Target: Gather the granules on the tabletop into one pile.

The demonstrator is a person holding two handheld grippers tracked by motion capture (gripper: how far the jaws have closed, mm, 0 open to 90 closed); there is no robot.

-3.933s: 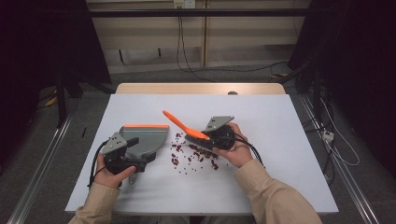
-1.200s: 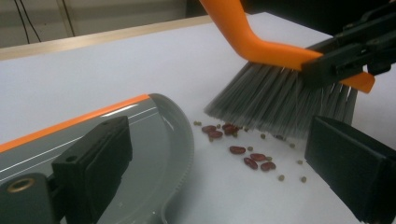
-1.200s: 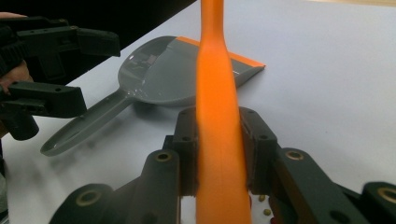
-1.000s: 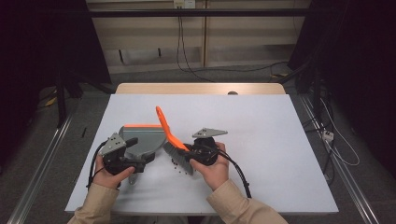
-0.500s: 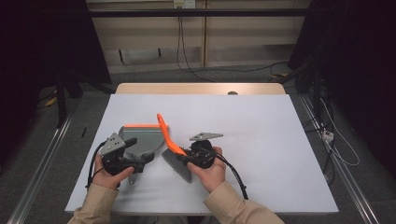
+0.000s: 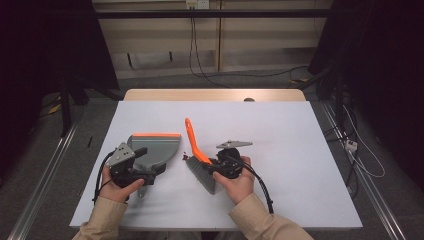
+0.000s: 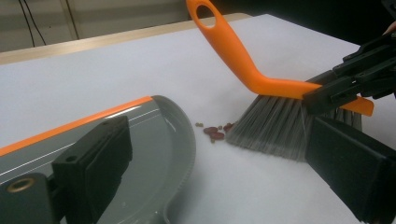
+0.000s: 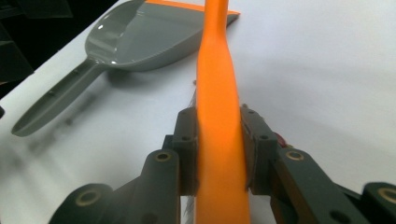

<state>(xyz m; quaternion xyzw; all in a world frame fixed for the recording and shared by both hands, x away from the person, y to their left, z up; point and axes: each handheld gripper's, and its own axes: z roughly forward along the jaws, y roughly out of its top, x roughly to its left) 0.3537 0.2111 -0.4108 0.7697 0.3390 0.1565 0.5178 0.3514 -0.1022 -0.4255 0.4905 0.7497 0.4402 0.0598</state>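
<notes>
Hand brush (image 6: 197, 159): orange plastic handle, stiff and smooth, likely light and a little slippery, with soft grey bristles (image 7: 271, 128) that splay on the white table (image 6: 300, 150); it stands just right of the dustpan, bristle tips touching a small cluster of dark red crumbs (image 7: 215, 132), and is best held low on the handle near the head, where the right gripper (image 8: 218, 154) clamps it between both pads. Dustpan (image 6: 155, 147): grey rigid plastic with an orange lip, thin and light, prone to sliding on the smooth tabletop, lying flat just left of the crumbs. The left gripper (image 6: 131, 167) is at its rear handle end, though whether those jaws are closed on it cannot be told.
</notes>
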